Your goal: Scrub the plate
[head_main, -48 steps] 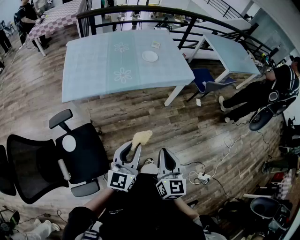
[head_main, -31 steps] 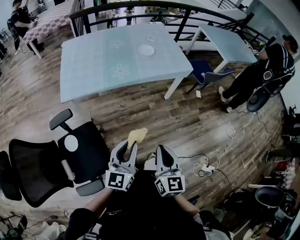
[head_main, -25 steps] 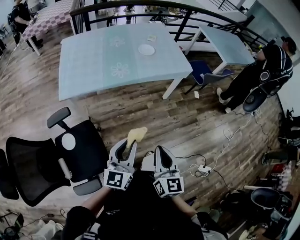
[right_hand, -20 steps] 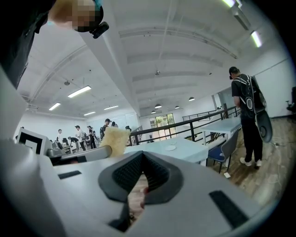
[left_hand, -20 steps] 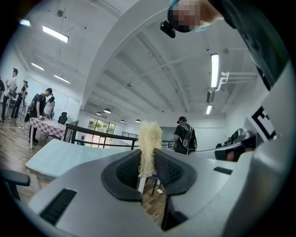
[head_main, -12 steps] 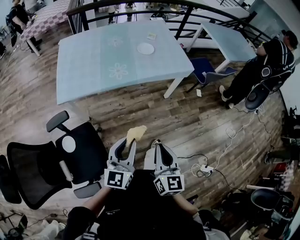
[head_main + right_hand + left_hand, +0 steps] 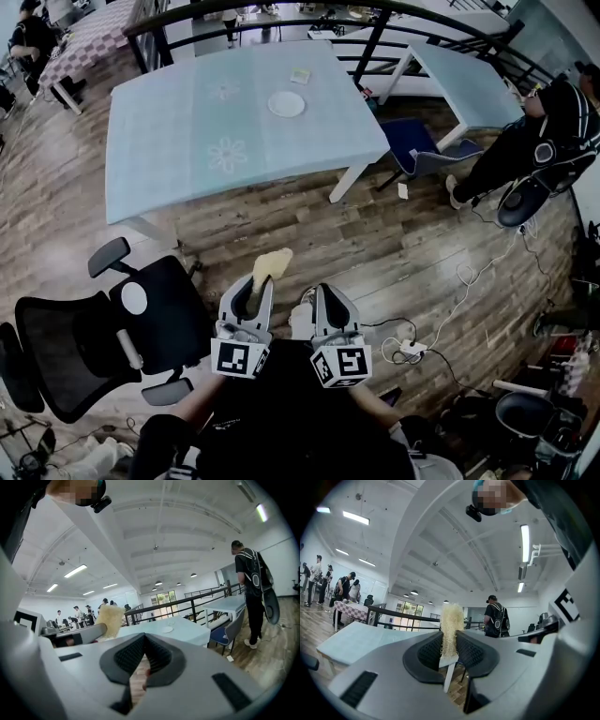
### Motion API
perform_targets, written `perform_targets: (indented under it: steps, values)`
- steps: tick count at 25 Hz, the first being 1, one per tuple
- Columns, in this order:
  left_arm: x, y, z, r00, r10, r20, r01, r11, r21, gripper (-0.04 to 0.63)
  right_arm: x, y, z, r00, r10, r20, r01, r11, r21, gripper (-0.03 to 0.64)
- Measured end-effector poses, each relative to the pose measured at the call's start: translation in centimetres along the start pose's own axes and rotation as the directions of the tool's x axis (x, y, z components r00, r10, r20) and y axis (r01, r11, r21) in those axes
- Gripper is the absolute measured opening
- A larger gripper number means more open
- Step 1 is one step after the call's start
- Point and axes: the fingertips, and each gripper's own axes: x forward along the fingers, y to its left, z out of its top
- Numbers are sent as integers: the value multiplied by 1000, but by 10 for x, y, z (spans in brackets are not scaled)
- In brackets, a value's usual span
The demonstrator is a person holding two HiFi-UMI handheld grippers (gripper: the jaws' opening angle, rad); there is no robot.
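The left gripper is held low over the wooden floor. Its fingers are closed on the thin flat base of a pale yellow scrubber. The fibrous head stands clear of the fingertips, and in the head view it points toward 1 o'clock from the gripper. The right gripper sits just beside the left one, at its 3 o'clock, and the two do not touch. Its fingers are drawn together with their tips meeting, and nothing lies between them.

The plate, small, round and white, lies flat on the pale blue bench. It is well apart from both grippers, up at 12 o'clock in the head view. It sits toward the far side of the bench top, right of centre. A small card lies near it at its 1 o'clock, not touching. In the right gripper view the plate shows on the bench beyond the fingertips.

A black office chair stands at 9 o'clock of the left gripper. A blue chair is at 4 o'clock of the plate, by the bench's corner. A bystander in dark clothes is at the 3 o'clock edge.
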Motion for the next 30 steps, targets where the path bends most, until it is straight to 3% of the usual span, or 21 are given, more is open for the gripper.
perform_targets:
  steps: [6,12,16,25,30]
  values:
    - [49,-13,9,996,66,52,-67,998,22,83,32,-54,20,1000,13,-3,-13,1000,27,9]
    - [82,-27,2,990,144,1,-144,990,16,83,54,-87,34,997,80,-4,-80,997,21,9]
    - [107,-38,4,984,175,27,-175,984,21,83,62,-117,42,996,90,6,-90,996,27,9]
    - [158,-86,-10,995,101,-2,-101,995,23,83,71,-168,54,997,76,28,-76,997,22,9]
    - [178,-89,-8,996,89,-2,-89,996,16,83,76,-182,53,998,64,14,-64,998,24,9]
